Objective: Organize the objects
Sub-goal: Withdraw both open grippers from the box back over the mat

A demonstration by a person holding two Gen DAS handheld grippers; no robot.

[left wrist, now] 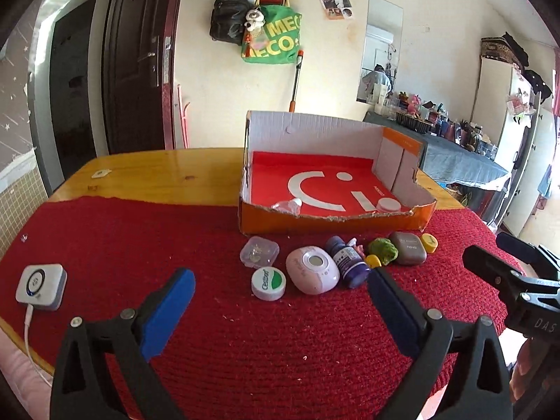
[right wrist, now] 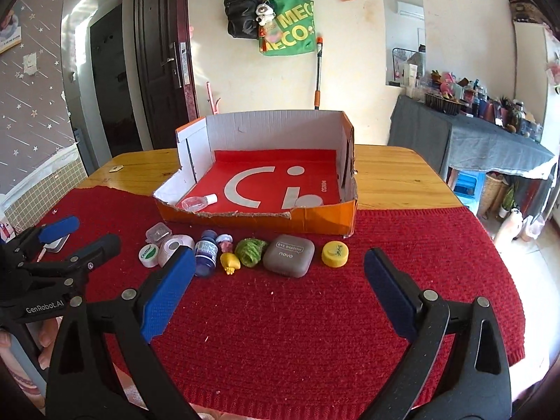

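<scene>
Overhead, left gripper fingers spread wide, nothing between, above red mat. Right gripper fingers likewise spread, empty. Row of small items lay on mat just before cardboard box: clear case, white jar, pink device, purple bottle, yellow toy, green ball, grey eyeshadow case, yellow cap. Small clear bottle lay inside box. Bench wooden.
</scene>
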